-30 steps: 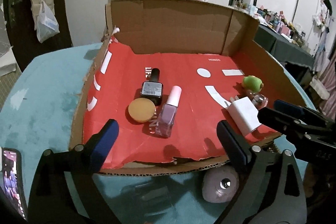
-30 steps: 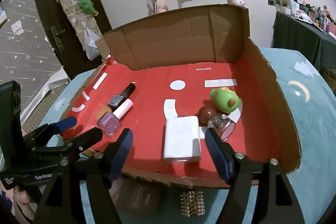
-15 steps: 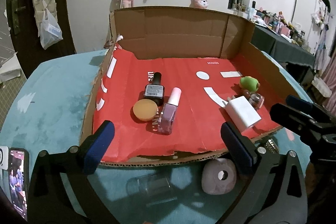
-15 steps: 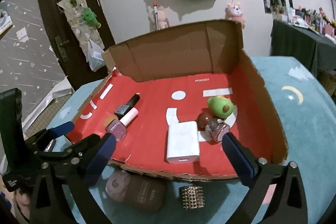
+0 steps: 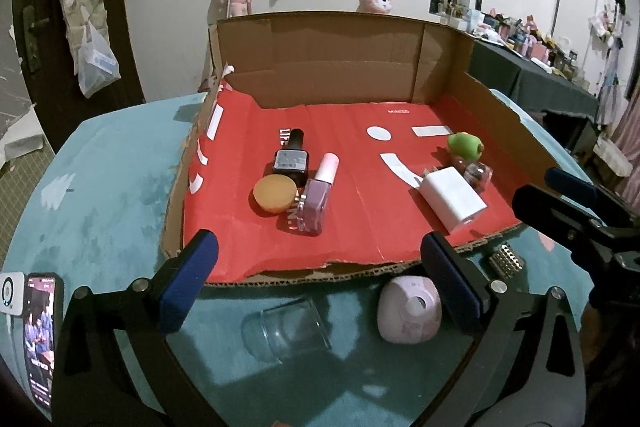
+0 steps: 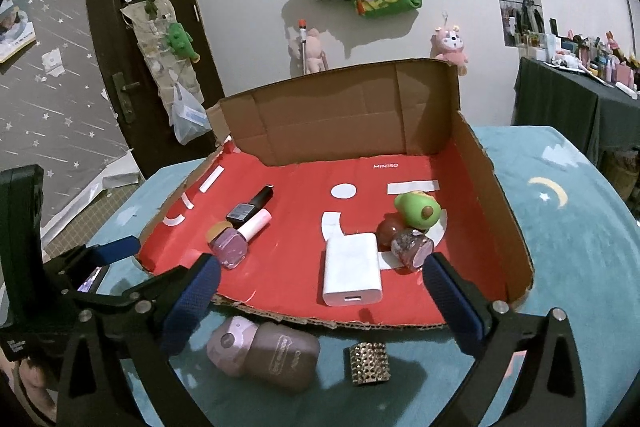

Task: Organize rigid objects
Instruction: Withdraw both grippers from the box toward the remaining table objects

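Taking the cardboard tray (image 5: 496, 99) as landmark: in its left part lie a black polish bottle (image 5: 291, 159), an orange disc (image 5: 274, 192) and a lilac polish bottle (image 5: 316, 199); in its right part a white charger (image 6: 351, 275), glitter bottle (image 6: 412, 249) and avocado toy (image 6: 418, 210). Before its front edge hover the left gripper (image 5: 318, 287) and right gripper (image 6: 320, 301), both spread wide and empty, the right's jaws having just been opening

Charger (image 6: 351, 271), bottles (image 6: 240, 239) — flat in box (image 6: 496, 195)
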A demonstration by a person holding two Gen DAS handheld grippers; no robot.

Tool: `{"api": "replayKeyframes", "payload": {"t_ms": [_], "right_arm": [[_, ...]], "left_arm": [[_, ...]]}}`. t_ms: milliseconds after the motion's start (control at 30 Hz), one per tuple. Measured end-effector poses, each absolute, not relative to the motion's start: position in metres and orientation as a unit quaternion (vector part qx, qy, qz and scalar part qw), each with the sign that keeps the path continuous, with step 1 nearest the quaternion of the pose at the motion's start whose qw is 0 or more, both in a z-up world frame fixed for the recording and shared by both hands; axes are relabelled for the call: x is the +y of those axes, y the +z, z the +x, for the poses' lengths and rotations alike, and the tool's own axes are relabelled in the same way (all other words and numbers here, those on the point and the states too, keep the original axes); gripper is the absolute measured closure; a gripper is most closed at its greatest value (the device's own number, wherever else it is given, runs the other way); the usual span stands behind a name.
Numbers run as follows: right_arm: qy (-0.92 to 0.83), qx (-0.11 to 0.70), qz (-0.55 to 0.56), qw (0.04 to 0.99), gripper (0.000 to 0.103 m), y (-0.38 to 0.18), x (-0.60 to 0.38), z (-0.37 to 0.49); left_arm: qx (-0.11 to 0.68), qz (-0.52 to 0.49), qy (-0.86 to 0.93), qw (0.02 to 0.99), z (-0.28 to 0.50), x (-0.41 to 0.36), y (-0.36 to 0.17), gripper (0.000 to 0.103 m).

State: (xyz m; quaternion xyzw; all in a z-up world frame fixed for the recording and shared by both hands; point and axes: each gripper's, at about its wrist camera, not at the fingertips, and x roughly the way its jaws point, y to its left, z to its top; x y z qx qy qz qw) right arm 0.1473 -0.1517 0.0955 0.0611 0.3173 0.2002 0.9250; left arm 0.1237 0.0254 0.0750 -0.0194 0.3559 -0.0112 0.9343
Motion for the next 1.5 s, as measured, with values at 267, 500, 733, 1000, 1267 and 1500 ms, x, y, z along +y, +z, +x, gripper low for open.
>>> {"api": "replayKeyframes", "payload": {"t_ms": [267,500,733,1000,1267,1500], "right_arm": [[0.197,0.315,0.053,0.927,0.0,0.094,-0.15,0.137],[0.196,0.312,0.045,0.928,0.0,0.091,-0.146,0.127],[0.197,0.318,0.045,0.926,0.0,0.084,-0.147,0.119],[0.192,0.323,0.047,0.926,0.0,0.078,-0.152,0.108],[0.19,0.329,0.052,0.923,0.0,0.072,-0.158,0.099],[0.186,0.337,0.055,0.921,0.0,0.067,-0.163,0.091]], "left_arm": [[0.363,-0.025,-0.018,0.931,0.115,0.024,0.07,0.0],[0.37,-0.022,-0.007,0.929,0.106,0.024,0.063,0.0],[0.368,-0.014,-0.007,0.93,0.096,0.021,0.06,0.0],[0.374,-0.012,-0.011,0.927,0.086,0.016,0.054,0.0],[0.381,-0.011,-0.02,0.924,0.076,0.008,0.047,0.0],[0.386,-0.013,-0.02,0.922,0.07,0.007,0.044,0.0]]}}
